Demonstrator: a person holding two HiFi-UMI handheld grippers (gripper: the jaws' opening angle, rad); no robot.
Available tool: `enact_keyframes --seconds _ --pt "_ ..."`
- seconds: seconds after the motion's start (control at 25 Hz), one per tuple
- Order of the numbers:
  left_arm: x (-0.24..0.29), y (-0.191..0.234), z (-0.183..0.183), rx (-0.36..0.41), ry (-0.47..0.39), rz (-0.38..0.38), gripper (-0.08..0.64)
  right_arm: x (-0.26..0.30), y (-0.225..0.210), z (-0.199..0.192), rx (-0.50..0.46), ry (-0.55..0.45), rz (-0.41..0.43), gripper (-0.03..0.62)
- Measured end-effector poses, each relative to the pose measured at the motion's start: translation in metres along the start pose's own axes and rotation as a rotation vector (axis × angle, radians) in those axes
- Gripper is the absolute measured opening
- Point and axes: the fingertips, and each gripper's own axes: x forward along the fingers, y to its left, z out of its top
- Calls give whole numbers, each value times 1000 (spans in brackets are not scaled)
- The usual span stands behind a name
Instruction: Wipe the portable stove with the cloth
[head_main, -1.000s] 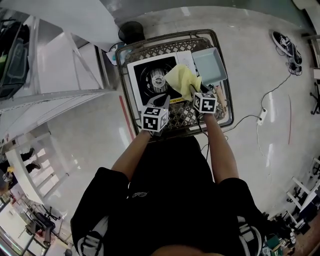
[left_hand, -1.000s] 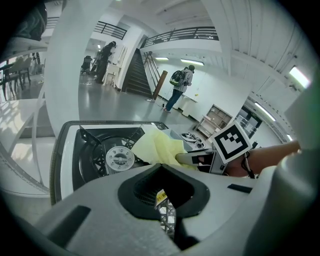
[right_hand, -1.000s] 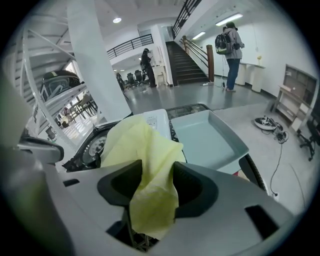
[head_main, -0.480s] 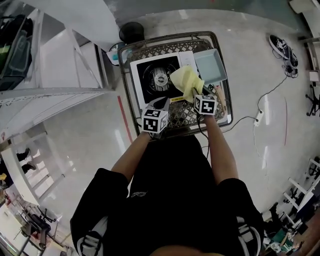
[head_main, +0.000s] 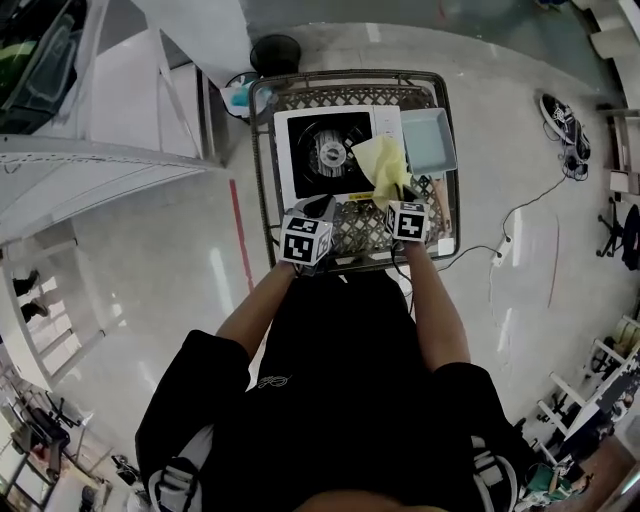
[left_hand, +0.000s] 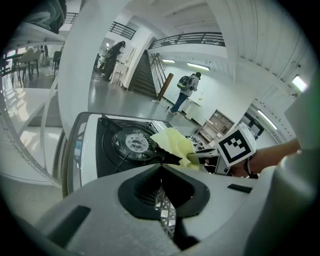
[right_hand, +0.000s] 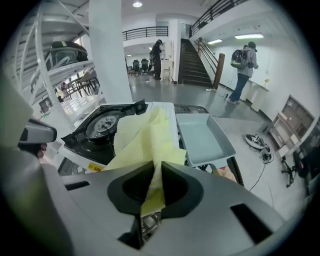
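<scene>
A white portable stove (head_main: 325, 150) with a black burner top sits in a wire cart (head_main: 262, 150). A yellow cloth (head_main: 383, 165) drapes over the stove's right side. My right gripper (head_main: 395, 195) holds the cloth's near end. Its jaws have just been closing, and in the right gripper view the cloth (right_hand: 142, 140) is pinched between them (right_hand: 156, 165). My left gripper (head_main: 322, 208) is shut and empty at the stove's near edge. In the left gripper view the burner (left_hand: 130, 145) and cloth (left_hand: 172, 145) lie just beyond its tip (left_hand: 161, 165).
A grey-blue tray (head_main: 428, 140) stands in the cart right of the stove, also seen as the tray (right_hand: 202, 137). A white shelf frame (head_main: 120, 150) is left of the cart. A cable and socket (head_main: 500, 252) lie on the floor at the right. People stand far off.
The cloth has gathered narrower at my right gripper's tip. My left gripper has drawn back a little from the stove's near edge. The head view has shifted.
</scene>
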Motion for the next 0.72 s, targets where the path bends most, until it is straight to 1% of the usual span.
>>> enact_keyframes --seconds 0.12,0.36,0.44,0.6,0.72 --pt "-4 5 -3 -8 6 6 17 0 3 -2 -17 2 -9 26" --pt "-7 13 -4 -14 1 43 17 -6 5 -9 -32 18 16 26" --pt "-9 20 -3 -38 -22 76 17 -7 9 -10 -70 25 28 26" --pt "-18 30 -11 -108 -55 139 17 -9 19 -21 -194 29 59 25" --pt "-21 29 -18 -111 -63 163 17 -9 23 -30 -214 38 82 25"
